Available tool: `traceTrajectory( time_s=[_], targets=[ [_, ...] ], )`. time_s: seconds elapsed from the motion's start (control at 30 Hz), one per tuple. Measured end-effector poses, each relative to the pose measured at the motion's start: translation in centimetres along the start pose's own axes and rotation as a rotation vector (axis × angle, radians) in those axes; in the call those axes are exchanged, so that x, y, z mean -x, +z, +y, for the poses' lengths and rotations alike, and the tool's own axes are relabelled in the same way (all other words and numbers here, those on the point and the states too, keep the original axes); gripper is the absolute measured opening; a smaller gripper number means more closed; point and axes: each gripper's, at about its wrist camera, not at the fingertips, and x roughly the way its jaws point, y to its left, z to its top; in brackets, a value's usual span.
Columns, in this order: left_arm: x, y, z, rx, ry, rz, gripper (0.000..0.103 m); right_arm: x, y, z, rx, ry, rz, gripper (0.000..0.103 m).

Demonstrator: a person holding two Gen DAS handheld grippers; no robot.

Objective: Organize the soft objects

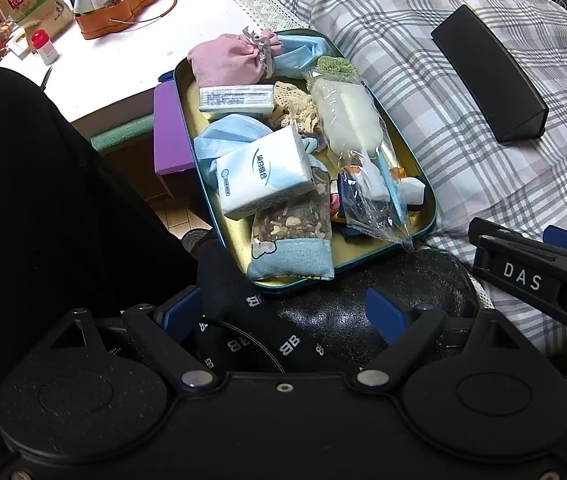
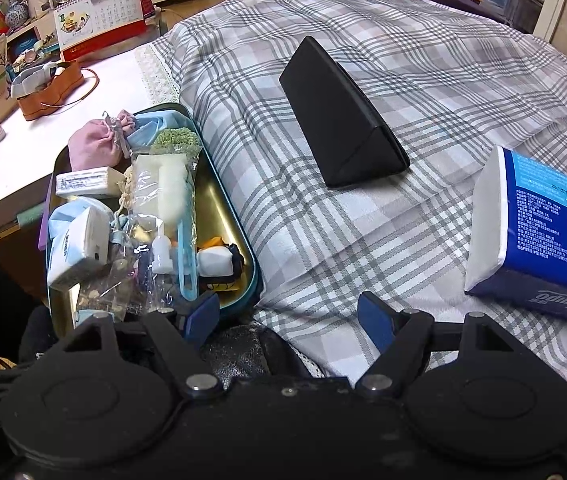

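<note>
A teal tin tray [image 1: 429, 196] with a gold inside sits at the edge of the plaid bed. It holds a pink drawstring pouch [image 1: 223, 58], a white tissue pack [image 1: 263, 172], a clear bag with a white sponge brush [image 1: 347, 120], a blue sachet [image 1: 291, 256] and other soft items. The tray also shows in the right wrist view [image 2: 223, 216]. My left gripper [image 1: 283, 312] is open over a black sock and a shiny black object, just short of the tray. My right gripper [image 2: 289, 312] is open and empty over the bedspread beside the tray.
A black triangular case [image 2: 343, 120] lies on the plaid bedspread [image 2: 403, 40]. A blue tissue pack [image 2: 539, 232] lies at the right. A white desk [image 1: 115, 60] with an orange organiser [image 1: 119, 8] and a red-capped bottle stands behind the tray. A purple block [image 1: 171, 132] is left of the tray.
</note>
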Motion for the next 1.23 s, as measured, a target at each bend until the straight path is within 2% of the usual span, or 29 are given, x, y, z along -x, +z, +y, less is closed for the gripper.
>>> traceTrajectory(
  time_s=[1.23],
  targets=[
    [-0.53, -0.13, -0.03, 0.0, -0.009, 0.025, 0.085, -0.56, -0.41, -0.02, 0.003, 0.004, 0.017, 0.075]
  ],
)
